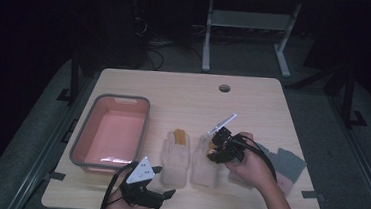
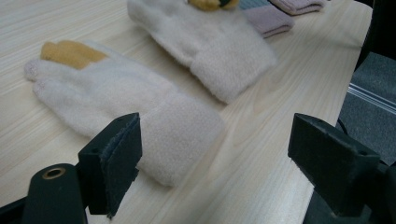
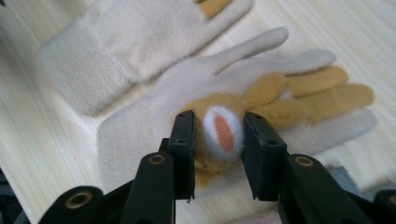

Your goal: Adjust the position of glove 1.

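Right tongs (image 3: 218, 140) clamped on yellow-and-white fuzzy patch (image 3: 223, 131) on palm of right cream glove (image 3: 140, 126), lying flat on bench (image 1: 184, 92). Left tongs (image 2: 215, 163) wide apart, near bench's front edge, just beside cuff of left cream glove (image 2: 116, 105). Pink tub (image 1: 113, 131) at bench left. Grey gloves (image 1: 286, 165) beyond right hand (image 1: 254, 165).

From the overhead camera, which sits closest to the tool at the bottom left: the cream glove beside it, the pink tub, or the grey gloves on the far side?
1. Cream glove, just right of the left tool.
2. Pink tub, up and to the left; close to the glove's rank.
3. Grey gloves, far right past the other hand.
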A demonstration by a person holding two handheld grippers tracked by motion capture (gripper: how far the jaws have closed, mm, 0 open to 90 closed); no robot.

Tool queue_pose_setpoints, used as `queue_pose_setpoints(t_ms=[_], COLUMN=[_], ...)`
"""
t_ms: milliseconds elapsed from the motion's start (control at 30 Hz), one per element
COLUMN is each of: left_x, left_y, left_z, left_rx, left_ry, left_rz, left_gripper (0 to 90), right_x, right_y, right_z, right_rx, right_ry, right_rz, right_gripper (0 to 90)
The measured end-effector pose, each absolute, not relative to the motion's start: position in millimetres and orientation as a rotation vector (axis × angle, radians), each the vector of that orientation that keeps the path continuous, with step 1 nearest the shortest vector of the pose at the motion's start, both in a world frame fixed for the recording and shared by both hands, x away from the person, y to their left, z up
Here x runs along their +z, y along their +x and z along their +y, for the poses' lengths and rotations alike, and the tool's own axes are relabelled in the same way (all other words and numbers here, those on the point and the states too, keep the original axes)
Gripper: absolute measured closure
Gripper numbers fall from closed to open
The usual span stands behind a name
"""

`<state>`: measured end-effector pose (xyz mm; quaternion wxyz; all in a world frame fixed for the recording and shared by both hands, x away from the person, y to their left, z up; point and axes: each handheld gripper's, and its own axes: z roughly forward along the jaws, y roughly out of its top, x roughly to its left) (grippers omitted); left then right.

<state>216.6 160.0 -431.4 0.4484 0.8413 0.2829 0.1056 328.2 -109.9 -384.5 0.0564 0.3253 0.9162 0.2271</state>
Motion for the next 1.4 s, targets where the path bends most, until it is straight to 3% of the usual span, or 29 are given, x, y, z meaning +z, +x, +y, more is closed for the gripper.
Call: queue_pose_setpoints(t_ms=[500, 1400], left_x=[-430.0, -427.8], left_y=[216.6, 215.6], left_z=[161.5, 164.5], left_rx=[0.267, 0.275], left_ry=[2.073, 2.044], left_rz=[0.7, 0.722], left_gripper=[17.6, 17.6], right_x=[-356.7, -367.4], right_y=[322.5, 332.9], right_z=[-90.4, -24.5], right_rx=[0.739, 0.723], right_ry=[0.887, 0.715], right_rz=[2.771, 2.855], right_gripper=[66.6, 66.5])
